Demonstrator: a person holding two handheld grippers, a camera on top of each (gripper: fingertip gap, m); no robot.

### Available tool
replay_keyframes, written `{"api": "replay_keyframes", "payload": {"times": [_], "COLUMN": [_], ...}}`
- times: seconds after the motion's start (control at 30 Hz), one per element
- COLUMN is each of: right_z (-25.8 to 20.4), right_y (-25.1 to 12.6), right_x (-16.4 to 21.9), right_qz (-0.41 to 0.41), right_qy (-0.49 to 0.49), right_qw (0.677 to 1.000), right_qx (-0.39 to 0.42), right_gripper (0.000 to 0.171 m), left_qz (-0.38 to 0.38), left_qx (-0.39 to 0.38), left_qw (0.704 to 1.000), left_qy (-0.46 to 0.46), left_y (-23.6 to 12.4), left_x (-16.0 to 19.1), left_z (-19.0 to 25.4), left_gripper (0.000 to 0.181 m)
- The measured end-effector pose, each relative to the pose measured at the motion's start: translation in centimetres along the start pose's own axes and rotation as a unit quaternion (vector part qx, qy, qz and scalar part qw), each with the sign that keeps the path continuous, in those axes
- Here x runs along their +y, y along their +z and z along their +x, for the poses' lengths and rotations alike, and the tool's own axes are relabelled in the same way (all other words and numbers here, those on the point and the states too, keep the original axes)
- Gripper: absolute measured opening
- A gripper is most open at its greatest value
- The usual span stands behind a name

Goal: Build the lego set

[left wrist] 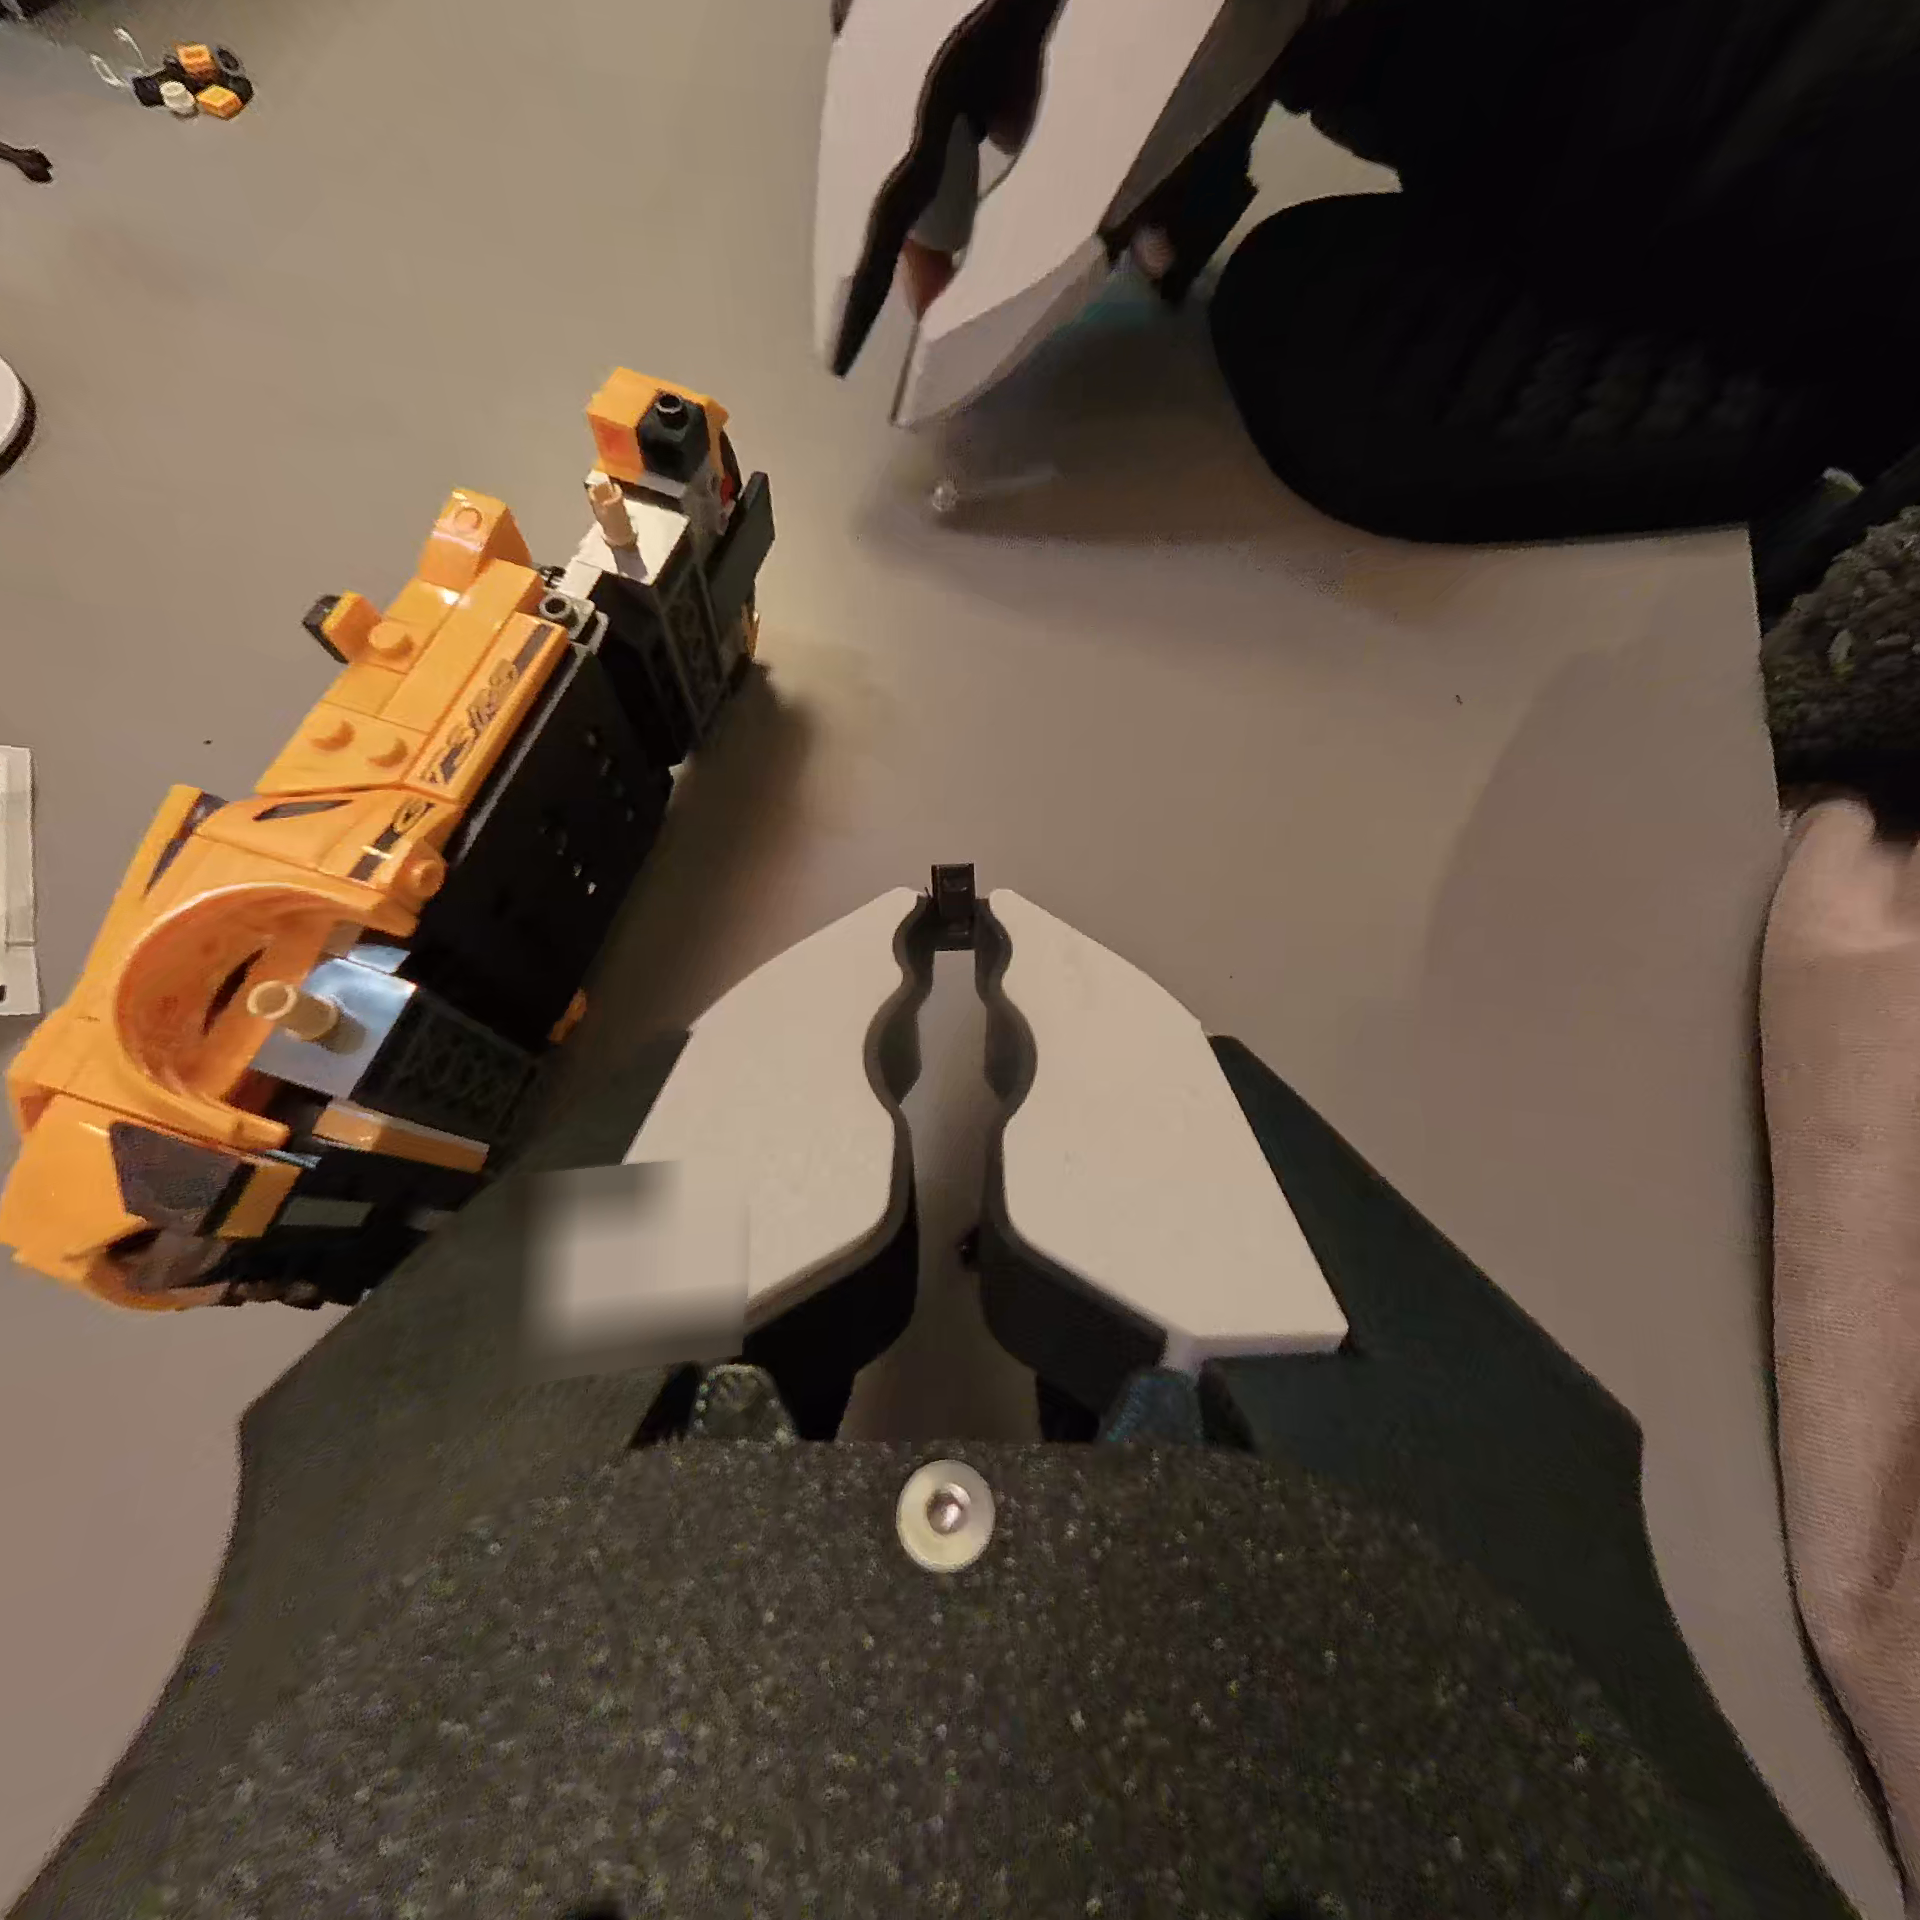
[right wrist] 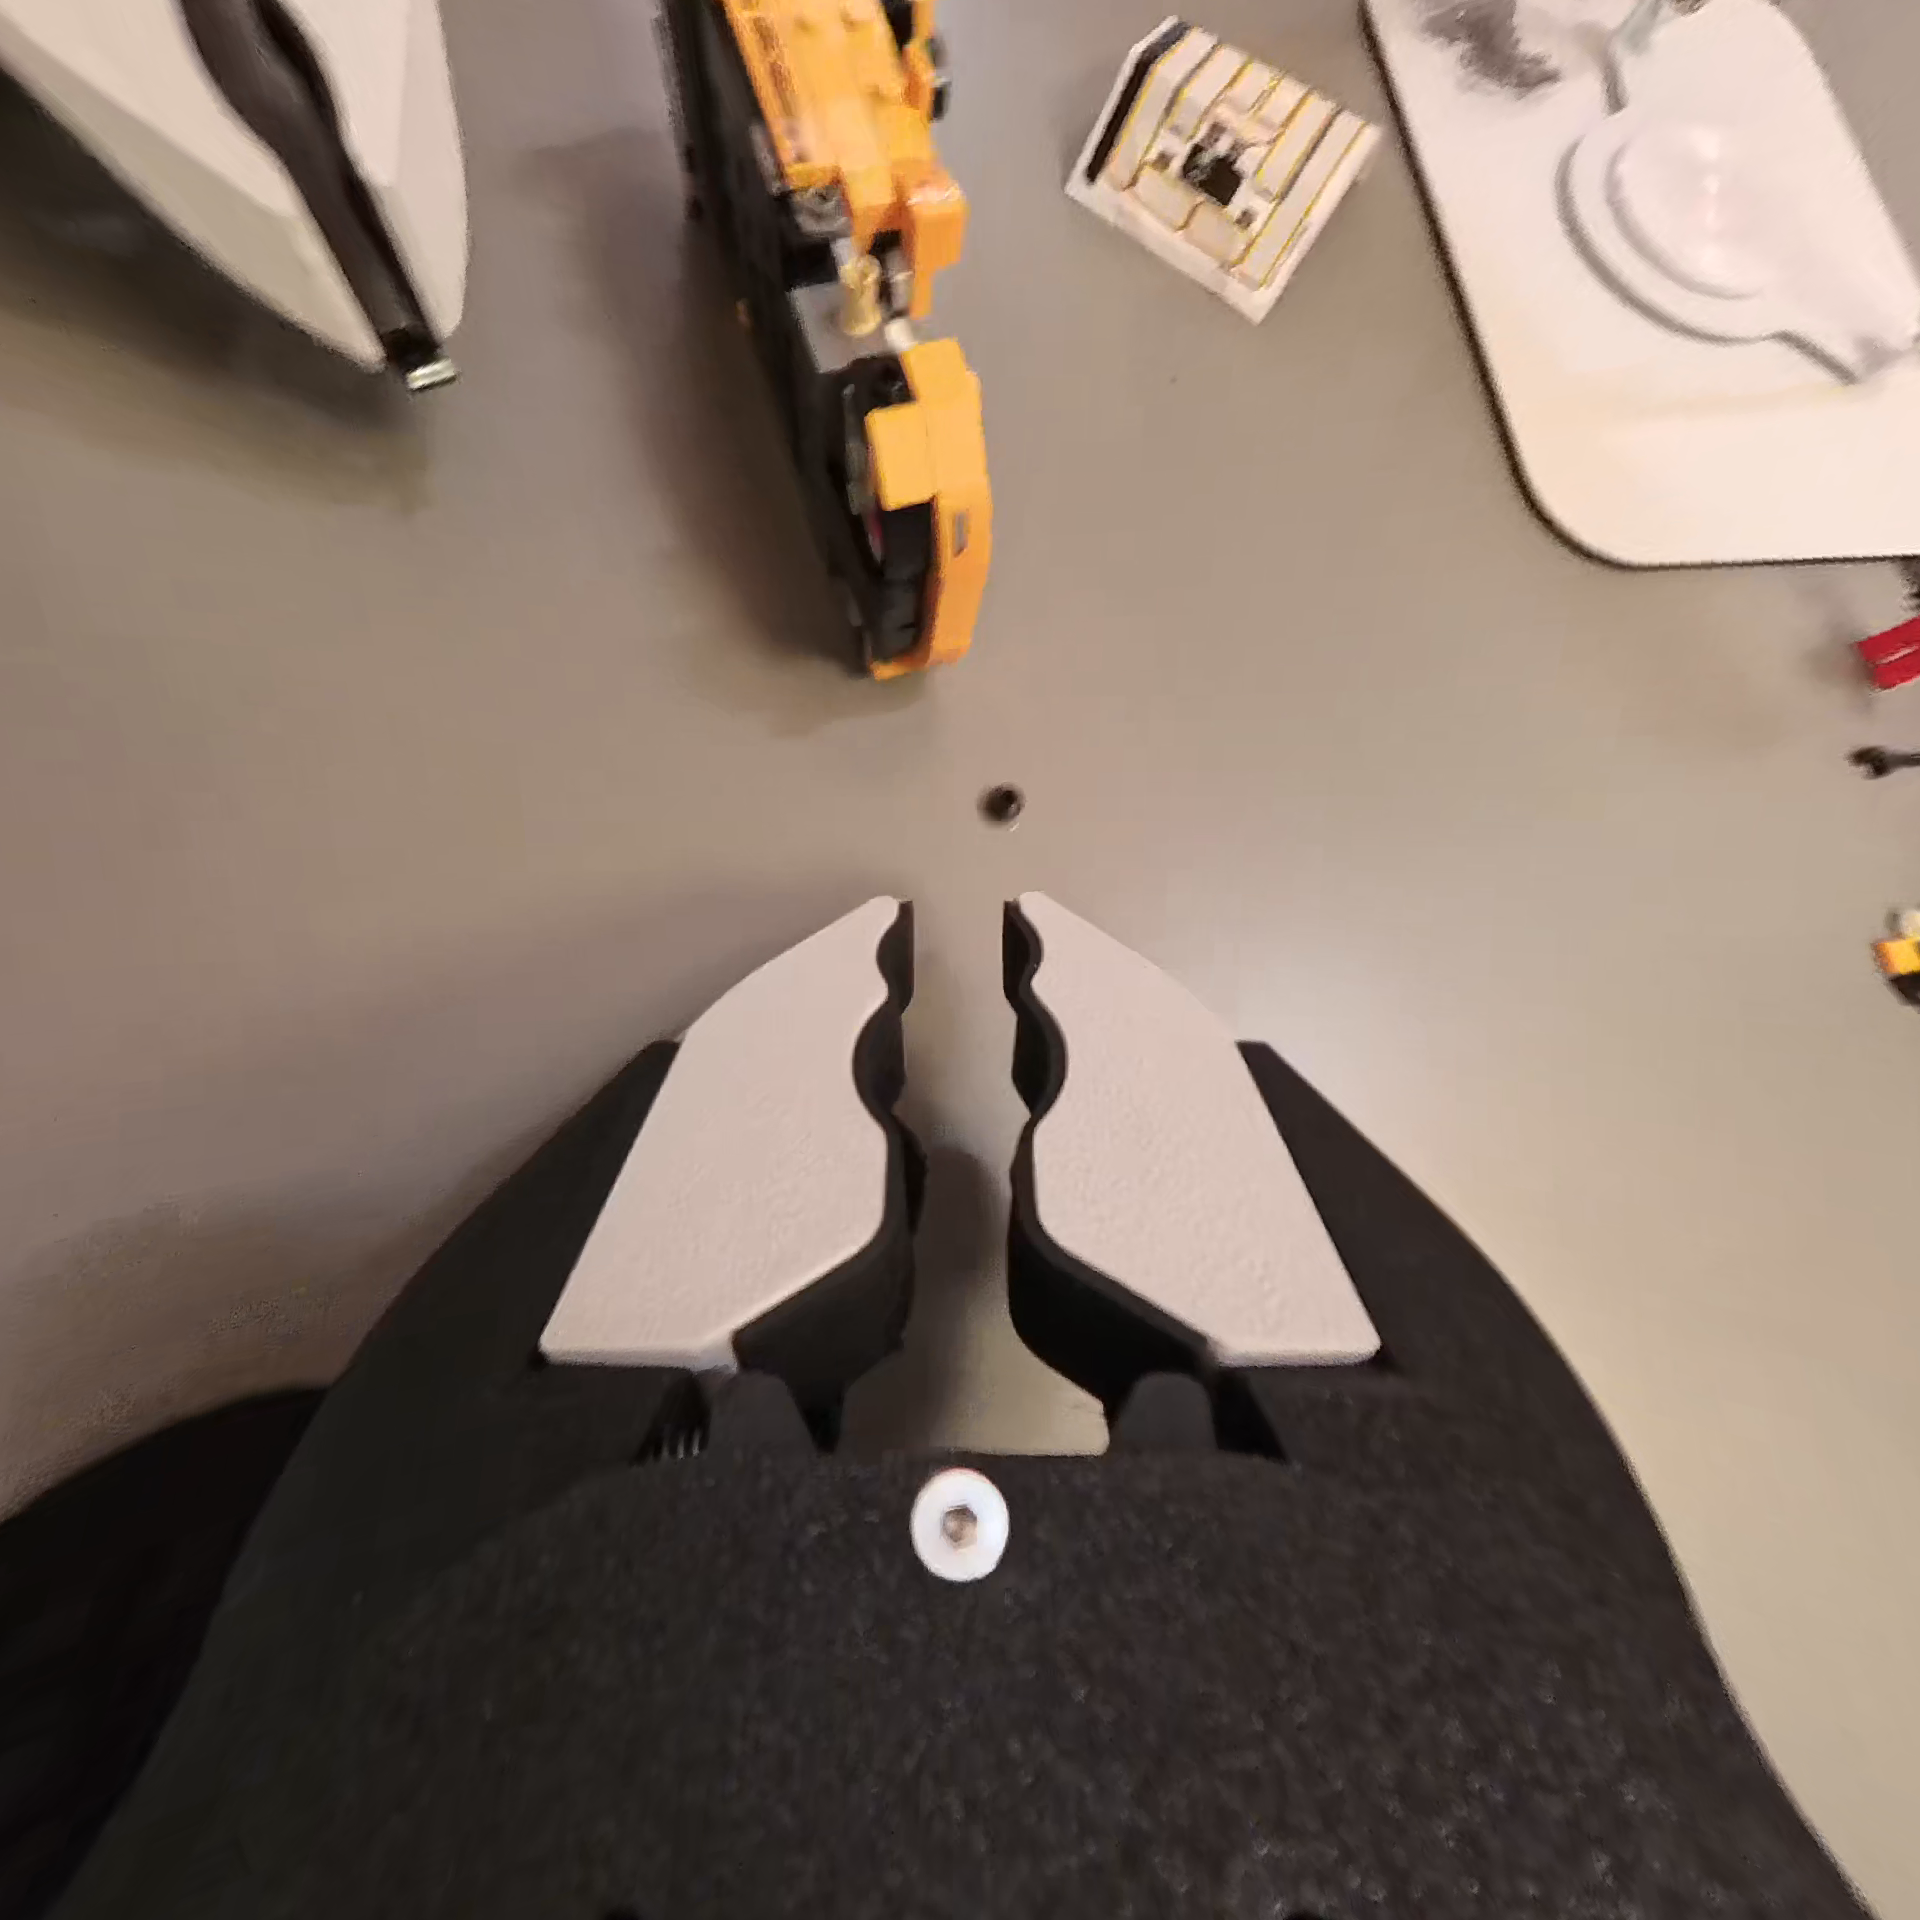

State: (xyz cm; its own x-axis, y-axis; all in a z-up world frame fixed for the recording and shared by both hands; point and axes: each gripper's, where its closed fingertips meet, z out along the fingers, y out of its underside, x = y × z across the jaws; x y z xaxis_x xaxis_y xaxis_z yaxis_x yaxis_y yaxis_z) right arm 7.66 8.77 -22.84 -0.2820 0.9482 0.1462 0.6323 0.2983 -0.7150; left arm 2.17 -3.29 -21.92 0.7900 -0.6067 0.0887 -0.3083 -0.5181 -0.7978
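Observation:
A part-built orange and black Lego car [left wrist: 343, 852] lies on its side on the grey table, left of my left gripper; it also shows in the right wrist view [right wrist: 883, 343], straight ahead. My left gripper [left wrist: 954, 902] is shut on a small black piece [left wrist: 954, 883] at its fingertips, just above the table. My right gripper [right wrist: 958, 912] is open and empty. A small black round piece [right wrist: 1003, 802] lies on the table just beyond its tips. The right gripper [left wrist: 878, 384] shows at the top of the left wrist view, and the left gripper [right wrist: 416, 348] at the right wrist view's top left.
A white mat [right wrist: 1621, 447] with a clear plastic bag lies at the far right. A printed sheet [right wrist: 1221, 166] lies beside the car. Loose pieces lie at the right edge [right wrist: 1896, 961] and far left [left wrist: 192, 88]. A person's dark clothing [left wrist: 1558, 312] borders the table. The tips of one gripper are about 15 cm away from the tips of the other.

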Motion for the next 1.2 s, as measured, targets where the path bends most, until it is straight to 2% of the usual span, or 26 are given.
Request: {"api": "replay_keyframes", "payload": {"times": [0.1,0.23,0.43,0.5,0.63,1.03,1.2], "right_z": [1.3,1.1,1.0,1.1,0.4,-8.4,-10.1], "right_y": [1.6,3.1,3.9,3.9,3.9,3.8,4.4], "right_x": [-0.8,-0.4,-0.7,-0.7,-0.8,-4.0,-4.0], "right_qz": [-0.004,-0.024,-0.050,-0.057,-0.060,-0.042,-0.045], "right_qy": [0.009,0.008,-0.016,-0.021,-0.031,-0.131,-0.151], "right_qw": [1.000,1.000,0.998,0.998,0.997,0.984,0.979], "right_qx": [0.018,-0.009,-0.021,-0.021,-0.031,-0.117,-0.133], "right_gripper": [0.014,0.015,0.015,0.008,0.006,0.006,0.006], "left_qz": [0.017,0.044,0.047,0.048,0.049,0.036,0.034], "left_qx": [0.000,0.000,0.010,0.011,0.012,0.008,0.009], "left_qw": [1.000,0.999,0.998,0.998,0.998,0.999,0.999], "left_qy": [-0.012,-0.020,-0.028,-0.027,-0.029,-0.030,-0.033], "left_y": [0.0,-0.5,-0.5,-0.6,-0.6,-0.6,-0.6], "left_x": [-0.6,-1.4,-1.3,-1.3,-1.3,-0.7,-0.5], "left_z": [0.0,0.0,0.1,0.2,0.1,-0.1,-0.2], "left_gripper": [0.007,0.007,0.007,0.007,0.007,0.007,0.007]}}
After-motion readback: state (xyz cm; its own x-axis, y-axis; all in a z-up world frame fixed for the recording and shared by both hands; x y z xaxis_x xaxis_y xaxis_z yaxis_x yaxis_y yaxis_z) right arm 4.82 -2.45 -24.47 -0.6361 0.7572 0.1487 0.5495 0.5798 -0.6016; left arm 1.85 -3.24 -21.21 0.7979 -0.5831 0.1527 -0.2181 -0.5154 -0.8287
